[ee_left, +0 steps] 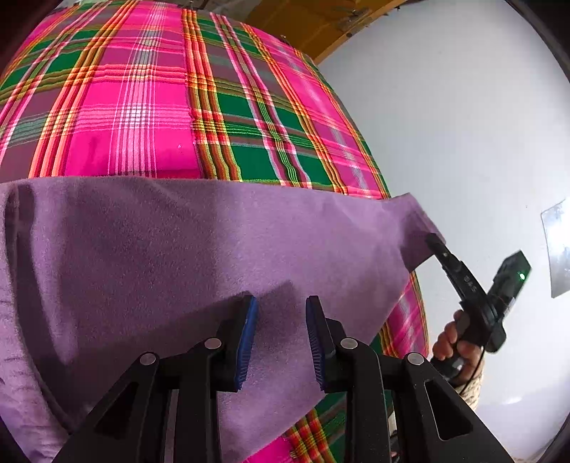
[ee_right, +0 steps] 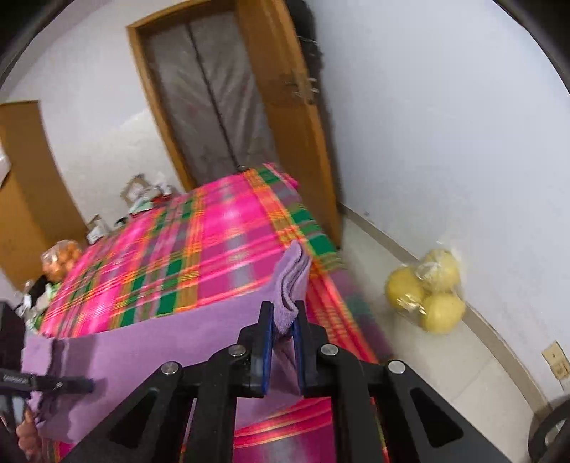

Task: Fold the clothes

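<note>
Left wrist view: left claw (ee_left: 281,342) parted, blue pads (ee_left: 245,342) standing apart with purple cloth (ee_left: 199,242) lying flat beneath and between them, nothing pinched. Cloth spread over the near part of a pink, green and orange plaid-covered counter (ee_left: 149,107), its far edge running straight across the plaid, its right corner lifted off the counter edge. That corner gripped by the right claw (ee_left: 433,240), seen from the side at the tip of a black handle held in a hand (ee_left: 452,342); jaws there closed on the fabric. Beyond the counter's right edge, open pale floor (ee_left: 463,160) with only a shiny flat sheet (ee_left: 555,249) near the frame's rim. Wooden door frame (ee_left: 320,28) behind the counter's far end. Right wrist view: right claw (ee_right: 284,320) nearly closed, clamping a bunched fold of the purple cloth (ee_right: 142,334) between its blue pads, the pinched corner rising above the tips in layered folds. Rest of the cloth stretched leftward along the counter's (ee_right: 178,256) near edge toward the left claw (ee_right: 71,384), whose tip lies over the cloth at lower left, opening not readable from here. To the right, bare floor up to a white wall, a bag of yellow fruit (ee_right: 427,292) against the skirting. Clutter and a bag of orange fruit (ee_right: 60,260) past the counter's left edge.
</note>
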The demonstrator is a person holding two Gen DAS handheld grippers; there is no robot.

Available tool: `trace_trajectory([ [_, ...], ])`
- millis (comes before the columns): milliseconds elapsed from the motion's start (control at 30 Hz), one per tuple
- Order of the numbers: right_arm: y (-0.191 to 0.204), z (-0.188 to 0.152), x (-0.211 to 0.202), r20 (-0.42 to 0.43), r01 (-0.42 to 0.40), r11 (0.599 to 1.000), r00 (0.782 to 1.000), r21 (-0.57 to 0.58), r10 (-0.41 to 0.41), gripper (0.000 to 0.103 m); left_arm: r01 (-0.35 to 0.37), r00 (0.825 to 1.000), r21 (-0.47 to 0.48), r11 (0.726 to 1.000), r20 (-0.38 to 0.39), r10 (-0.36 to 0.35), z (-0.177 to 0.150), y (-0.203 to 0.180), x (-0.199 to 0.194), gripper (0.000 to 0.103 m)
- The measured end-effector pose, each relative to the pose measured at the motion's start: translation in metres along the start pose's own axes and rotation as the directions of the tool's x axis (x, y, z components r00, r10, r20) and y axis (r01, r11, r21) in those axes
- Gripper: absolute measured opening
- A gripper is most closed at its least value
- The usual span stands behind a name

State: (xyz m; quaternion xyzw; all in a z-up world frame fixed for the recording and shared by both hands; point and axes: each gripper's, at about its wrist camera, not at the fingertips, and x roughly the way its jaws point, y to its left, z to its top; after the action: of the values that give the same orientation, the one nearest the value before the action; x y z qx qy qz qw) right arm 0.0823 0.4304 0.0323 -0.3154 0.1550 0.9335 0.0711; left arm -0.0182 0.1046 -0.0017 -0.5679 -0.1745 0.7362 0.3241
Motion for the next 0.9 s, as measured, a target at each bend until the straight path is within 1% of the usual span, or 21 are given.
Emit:
trace_trajectory([
  [133, 0.020, -0.003, -0.004, 0.004, -0.051, 0.997, 0.999, -0.050, 0.051, 0.011, 0.072, 0.997, -0.040, 0.997, -0.008, -0.072, 0.004, 0.000, 0.002, 0.029],
  [233, 0.036, -0.006, -0.008, 0.003, -0.093, 0.993, 0.996, -0.075, 0.094, 0.011, 0.100, 0.995, -0.056, 0.993, 0.009, -0.099, 0.008, -0.001, 0.003, 0.029],
  [333, 0.051, -0.012, -0.010, -0.012, -0.135, 0.986, 0.991, -0.098, 0.134, 0.011, 0.130, 0.991, -0.082, 0.988, 0.009, -0.130, 0.011, 0.000, 0.007, 0.030],
  [400, 0.060, -0.015, -0.013, -0.015, -0.160, 0.980, 0.987, -0.117, 0.159, 0.011, 0.158, 0.987, -0.104, 0.982, 0.012, -0.158, 0.014, 0.000, 0.009, 0.038],
  [533, 0.080, -0.022, -0.017, -0.028, -0.207, 0.968, 0.978, -0.144, 0.206, 0.011, 0.214, 0.977, -0.128, 0.968, 0.024, -0.213, 0.017, -0.003, 0.011, 0.039],
  [667, 0.095, -0.030, -0.015, -0.053, -0.253, 0.954, 0.967, -0.158, 0.248, 0.011, 0.241, 0.970, -0.136, 0.961, 0.036, -0.238, 0.018, -0.006, 0.011, 0.040],
  [767, 0.106, -0.037, -0.009, -0.087, -0.283, 0.946, 0.958, -0.160, 0.272, 0.011, 0.262, 0.965, -0.149, 0.954, 0.053, -0.257, 0.018, -0.004, 0.010, 0.042],
  [900, 0.120, -0.045, -0.008, -0.111, -0.320, 0.932, 0.946, -0.170, 0.304, 0.011, 0.276, 0.961, -0.167, 0.946, 0.072, -0.268, 0.020, 0.000, 0.009, 0.043],
])
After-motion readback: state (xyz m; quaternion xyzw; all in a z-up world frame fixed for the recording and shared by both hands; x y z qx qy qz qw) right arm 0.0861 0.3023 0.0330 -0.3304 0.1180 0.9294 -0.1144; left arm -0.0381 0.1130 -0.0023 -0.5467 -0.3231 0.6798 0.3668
